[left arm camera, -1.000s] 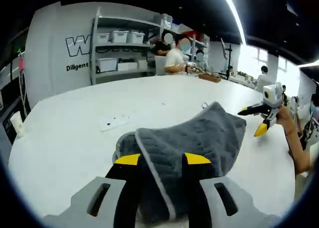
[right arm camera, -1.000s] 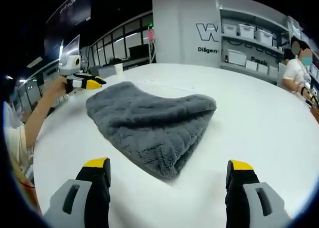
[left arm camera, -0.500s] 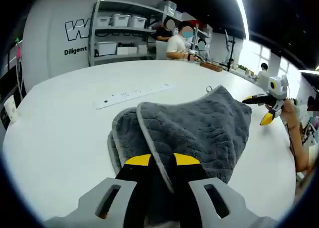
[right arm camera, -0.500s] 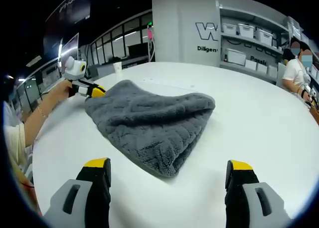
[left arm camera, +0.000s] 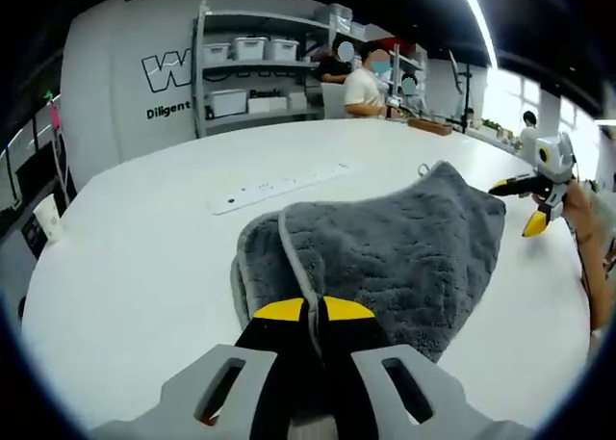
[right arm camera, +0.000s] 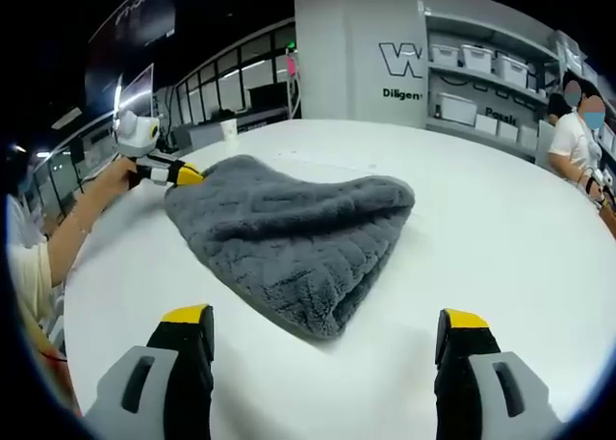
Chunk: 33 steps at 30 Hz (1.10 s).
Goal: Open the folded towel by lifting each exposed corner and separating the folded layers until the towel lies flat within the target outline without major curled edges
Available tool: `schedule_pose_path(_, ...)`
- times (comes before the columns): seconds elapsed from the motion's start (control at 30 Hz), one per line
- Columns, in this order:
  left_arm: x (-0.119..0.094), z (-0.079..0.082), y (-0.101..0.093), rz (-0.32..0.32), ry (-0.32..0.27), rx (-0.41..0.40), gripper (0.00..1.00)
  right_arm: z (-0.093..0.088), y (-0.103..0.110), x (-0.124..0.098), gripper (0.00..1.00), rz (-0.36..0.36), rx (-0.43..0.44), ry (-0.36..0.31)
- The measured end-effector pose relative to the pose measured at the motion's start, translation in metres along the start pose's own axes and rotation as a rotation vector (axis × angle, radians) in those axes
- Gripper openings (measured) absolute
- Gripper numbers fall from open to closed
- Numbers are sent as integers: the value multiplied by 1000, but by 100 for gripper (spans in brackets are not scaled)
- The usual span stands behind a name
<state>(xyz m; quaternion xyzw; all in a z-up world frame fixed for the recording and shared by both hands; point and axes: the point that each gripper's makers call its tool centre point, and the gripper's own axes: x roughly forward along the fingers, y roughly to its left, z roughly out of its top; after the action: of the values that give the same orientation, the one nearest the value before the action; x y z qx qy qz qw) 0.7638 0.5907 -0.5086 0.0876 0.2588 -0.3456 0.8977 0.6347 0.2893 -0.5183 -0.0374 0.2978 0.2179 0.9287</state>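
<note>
Left tool (left arm camera: pixel 314 310) pinched on grey towel (left arm camera: pixel 385 252) edge at bottom centre; right tool (right arm camera: pixel 327 329) spread wide, touching nothing.

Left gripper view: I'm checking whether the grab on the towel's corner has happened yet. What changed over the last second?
The left gripper closed its jaws from a wide gap onto the grey towel's pale-edged corner, now pinched between the yellow tips. The right gripper stayed open, short of the towel's near fold. The towel remains folded on the white table.

A lab workspace: storage shelves (left arm camera: pixel 252 79) with bins (right arm camera: pixel 472 60), wall lettering (right arm camera: pixel 407 63), people at benches.
</note>
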Motion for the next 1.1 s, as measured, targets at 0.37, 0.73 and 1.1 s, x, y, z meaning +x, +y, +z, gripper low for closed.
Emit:
schedule_pose_path(0.37,-12,-16,14,53,4,-46,4,-2,1,1,96,2,-3,11)
schedule_pose_path(0.73,-23,-25,39,111,-18,-78,4,-6,1,2,96,0,-14,31)
schedule_pose_path(1.1,-32,-31,63,163,-40,-93,4,-9,-1,3,95,-6,-18,49)
